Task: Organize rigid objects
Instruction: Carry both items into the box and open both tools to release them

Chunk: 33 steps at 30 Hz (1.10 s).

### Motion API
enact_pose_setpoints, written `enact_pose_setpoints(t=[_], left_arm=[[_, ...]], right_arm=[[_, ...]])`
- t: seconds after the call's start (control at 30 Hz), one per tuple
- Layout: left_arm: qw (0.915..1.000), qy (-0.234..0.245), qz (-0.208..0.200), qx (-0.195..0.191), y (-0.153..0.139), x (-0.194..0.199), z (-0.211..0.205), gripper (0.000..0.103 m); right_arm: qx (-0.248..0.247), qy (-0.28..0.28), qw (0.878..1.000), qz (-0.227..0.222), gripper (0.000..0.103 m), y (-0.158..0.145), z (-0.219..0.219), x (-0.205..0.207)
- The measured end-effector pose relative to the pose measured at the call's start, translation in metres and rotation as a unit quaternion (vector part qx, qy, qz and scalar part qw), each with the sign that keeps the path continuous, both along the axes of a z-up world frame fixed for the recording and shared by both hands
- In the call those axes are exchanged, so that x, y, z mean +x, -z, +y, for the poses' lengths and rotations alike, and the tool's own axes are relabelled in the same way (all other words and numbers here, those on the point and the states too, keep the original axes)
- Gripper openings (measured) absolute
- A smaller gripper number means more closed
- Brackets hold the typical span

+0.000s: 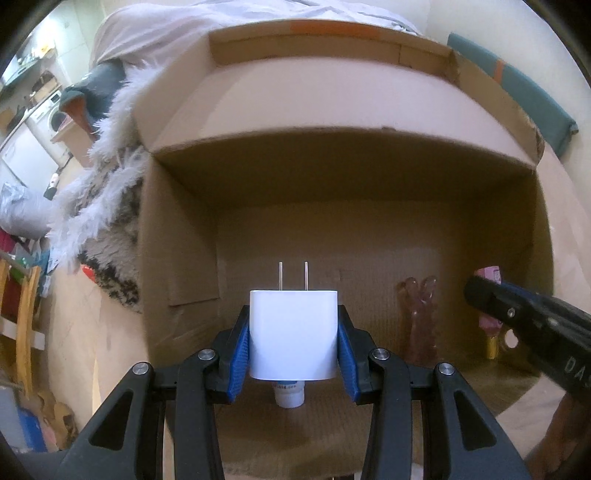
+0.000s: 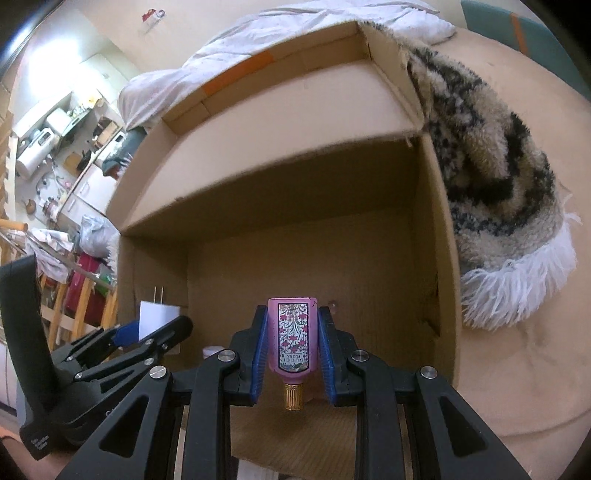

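Left gripper (image 1: 293,334) clamped on white charger (image 1: 293,332), frame centre, over open cardboard box (image 1: 332,177). Right gripper (image 2: 293,338) pinching pink perfume bottle (image 2: 293,338), cap down. Risk: bottle slipping, striking clear figurine (image 1: 419,321) lower right.

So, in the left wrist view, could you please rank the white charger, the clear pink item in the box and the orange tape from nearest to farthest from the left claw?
1. White charger: clamped in the left claw, prongs pointing away.
2. Clear pink item: lying on the cardboard box floor, to the right.
3. Orange tape: on the box's far flap, top of view.
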<state>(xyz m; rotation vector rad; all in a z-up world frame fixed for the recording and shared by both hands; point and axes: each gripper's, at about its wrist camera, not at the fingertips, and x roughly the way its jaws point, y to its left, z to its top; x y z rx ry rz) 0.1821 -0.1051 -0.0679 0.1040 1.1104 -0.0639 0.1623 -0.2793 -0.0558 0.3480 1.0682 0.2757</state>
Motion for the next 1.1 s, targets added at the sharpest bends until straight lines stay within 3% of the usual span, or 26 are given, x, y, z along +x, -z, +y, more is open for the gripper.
enact_pose_setpoints(t=[0.53,1.1], left_arm=[[0.9995,0.003,0.025,0.017,0.032,0.004,-0.012,0.038],[0.9984,-0.011,0.05,0.023,0.048,0.017,-0.016,0.038]], right_arm=[[-0.028,-0.004,0.998,0.051,0.027,0.031,0.017,0.013],[-0.015,0.0,0.998,0.055,0.027,0.035,0.015,0.018]])
